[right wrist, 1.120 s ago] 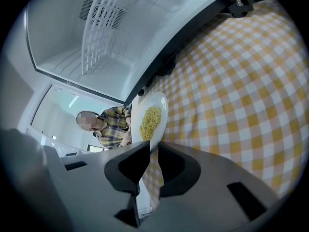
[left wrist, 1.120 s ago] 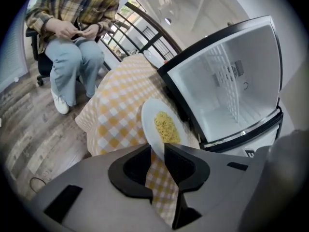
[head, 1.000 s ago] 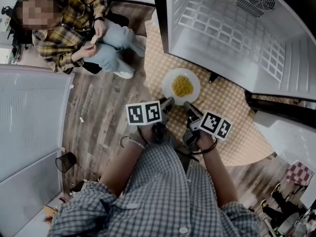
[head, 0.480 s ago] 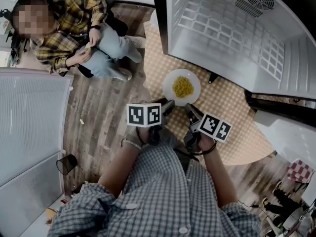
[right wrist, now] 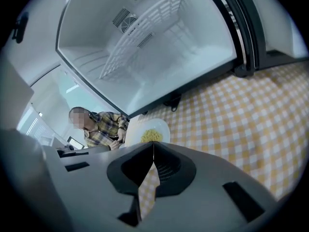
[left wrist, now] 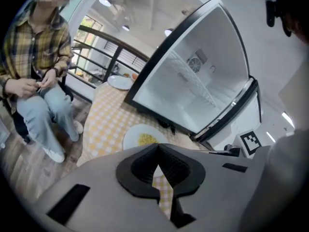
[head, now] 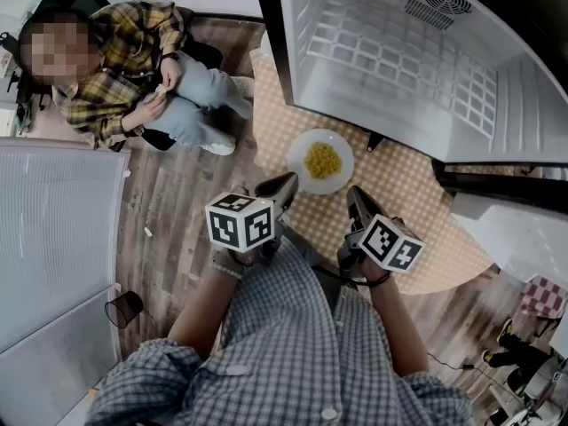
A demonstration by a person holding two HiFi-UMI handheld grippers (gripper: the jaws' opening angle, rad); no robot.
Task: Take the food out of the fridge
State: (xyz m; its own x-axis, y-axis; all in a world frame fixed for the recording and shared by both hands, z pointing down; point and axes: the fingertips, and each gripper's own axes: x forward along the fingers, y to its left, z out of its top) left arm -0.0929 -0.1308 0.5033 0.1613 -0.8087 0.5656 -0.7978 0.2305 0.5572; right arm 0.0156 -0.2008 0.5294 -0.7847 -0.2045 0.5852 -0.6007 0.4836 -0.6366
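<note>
Yellow food (head: 322, 160), plated, sits near the counter (head: 404, 189) edge outside the fridge (head: 390, 60) (now empty); left tongs (head: 287, 184), just closed, and right tongs (head: 356, 196) are shut on nothing, so a stray swing could knock it off.

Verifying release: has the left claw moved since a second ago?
Yes. The left claw has drawn down-left, away from the plate, and rolled; its jaws just closed on nothing.

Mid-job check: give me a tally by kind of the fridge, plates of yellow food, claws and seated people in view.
Fridge: 1, open, no food seen inside
Plate of yellow food: 1, on the checked cloth
Claws: 2, the left claw just closed on nothing, the right claw shut and empty
Seated person: 1
Total: 5
</note>
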